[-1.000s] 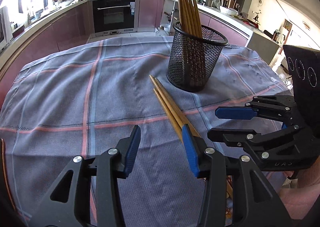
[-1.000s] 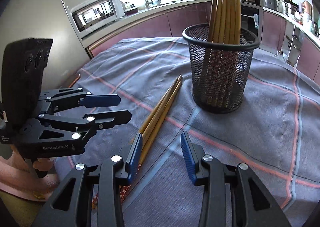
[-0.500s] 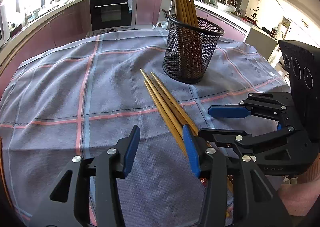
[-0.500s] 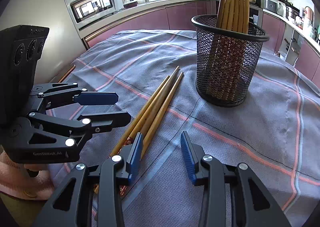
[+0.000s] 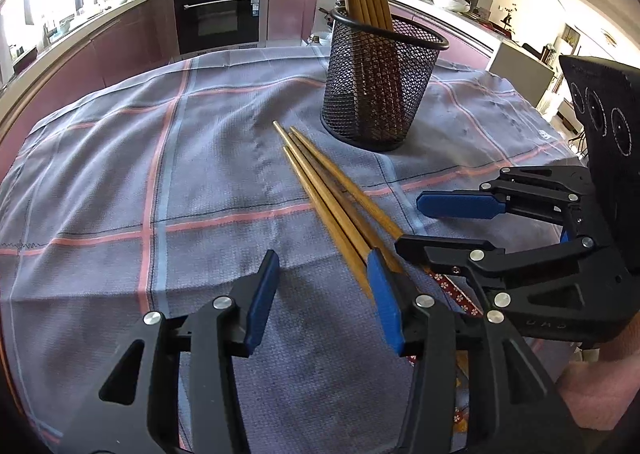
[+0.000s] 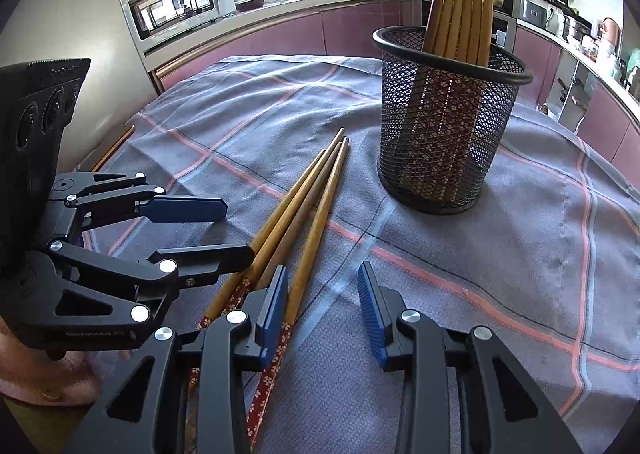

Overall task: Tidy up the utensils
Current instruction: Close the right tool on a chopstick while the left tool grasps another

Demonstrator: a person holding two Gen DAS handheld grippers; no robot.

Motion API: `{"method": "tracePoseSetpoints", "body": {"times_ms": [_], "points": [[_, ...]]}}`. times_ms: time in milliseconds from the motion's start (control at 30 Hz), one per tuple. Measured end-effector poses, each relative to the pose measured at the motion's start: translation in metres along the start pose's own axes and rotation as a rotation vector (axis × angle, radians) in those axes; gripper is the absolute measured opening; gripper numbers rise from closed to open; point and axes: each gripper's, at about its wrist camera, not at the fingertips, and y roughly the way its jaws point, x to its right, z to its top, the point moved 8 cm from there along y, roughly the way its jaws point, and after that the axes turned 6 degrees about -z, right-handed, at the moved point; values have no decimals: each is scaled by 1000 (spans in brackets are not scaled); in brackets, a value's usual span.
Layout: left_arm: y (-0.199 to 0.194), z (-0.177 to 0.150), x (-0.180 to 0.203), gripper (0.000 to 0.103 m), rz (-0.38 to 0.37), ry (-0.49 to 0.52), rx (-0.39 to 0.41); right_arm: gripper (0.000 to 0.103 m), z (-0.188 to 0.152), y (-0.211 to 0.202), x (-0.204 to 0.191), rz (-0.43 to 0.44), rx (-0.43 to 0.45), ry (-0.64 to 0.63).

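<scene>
Three loose wooden chopsticks (image 5: 320, 182) (image 6: 308, 198) with red flowered ends lie side by side on the cloth, pointing at a black mesh holder (image 5: 376, 94) (image 6: 444, 134) that has several chopsticks upright in it. My left gripper (image 5: 320, 258) (image 6: 238, 232) hovers at their near ends, jaws opening, with only bare cloth between them; the sticks run under its right finger. My right gripper (image 6: 322, 270) (image 5: 408, 222) faces it from the other side, jaws closing. One chopstick lies below the gap beside its left finger, and the pads do not press on it.
A grey-blue cloth (image 5: 160, 174) with pink lines covers the table. Kitchen counters, an oven (image 5: 218, 14) and a microwave (image 6: 180, 6) stand beyond the table. A person's hand (image 6: 48, 382) holds the left gripper at the near edge.
Both views have tilted a little, so more of the loose chopsticks' near ends shows. The right jaws stand slightly narrower. Chopsticks and holder have not moved.
</scene>
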Motion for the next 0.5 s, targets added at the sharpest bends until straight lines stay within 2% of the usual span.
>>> {"method": "tracePoseSetpoints", "body": {"times_ms": [167,333,500], "points": [[4,4,-2,45,9,2,-3,34,3,2,1,-6,3,2],[5,6,-11,25,32,-3,-17,34,5,3,1,-10,5,2],[7,11,-19,23,19,-29,-23,34,12,8,-1,-16,9,-2]]}}
